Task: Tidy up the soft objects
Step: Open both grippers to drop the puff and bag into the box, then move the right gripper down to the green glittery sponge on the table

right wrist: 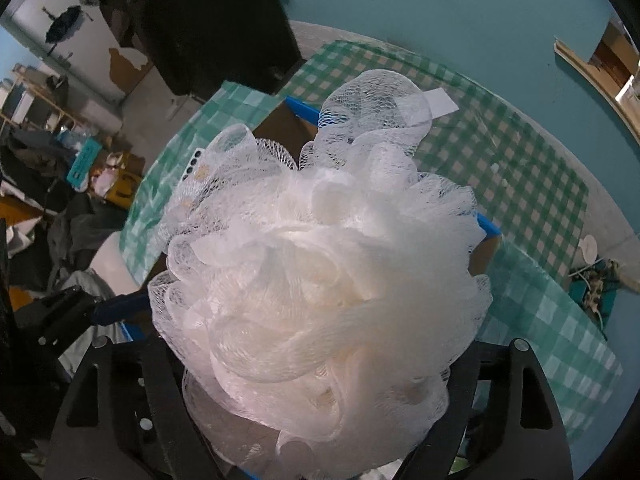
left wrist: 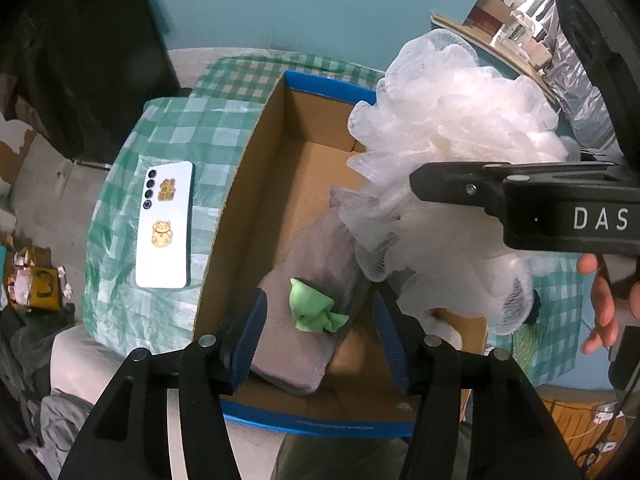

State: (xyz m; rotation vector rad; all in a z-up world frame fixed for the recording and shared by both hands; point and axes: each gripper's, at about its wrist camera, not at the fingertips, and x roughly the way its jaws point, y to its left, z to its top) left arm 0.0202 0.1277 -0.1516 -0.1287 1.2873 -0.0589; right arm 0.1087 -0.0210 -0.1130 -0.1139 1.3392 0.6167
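Two grippers: both are working over one cardboard box point(left wrist: 256, 184), each with a different job.
Left gripper point(left wrist: 320, 332): its blue-padded fingers point(left wrist: 250, 340) are standing spread and gripping nothing, hovering just above the near end of the box, probably waiting clear of the drop.
Grey towel point(left wrist: 292, 344): it is lying folded on the box floor right below those spread fingers, with a small green cloth point(left wrist: 316, 312) sitting on top of it; both look already sorted.
Right gripper point(right wrist: 320, 412): it is pinching the white mesh loofah point(right wrist: 320, 272), whose ruffles are billowing out past both fingers and hiding the tips, so the grip seems to be on the gathered core.
Loofah position: in the left wrist view the loofah point(left wrist: 452, 168) is hanging above the right side of the box, higher than the towel and apparently not touching it, so I judge it is being carried in for release.
Box: it is sitting open-topped with blue-taped rims on the green checked tablecloth point(left wrist: 168, 148), serving as the collecting bin.
Phone point(left wrist: 164, 224): it is lying face down on the cloth left of the box, outside the sorting.
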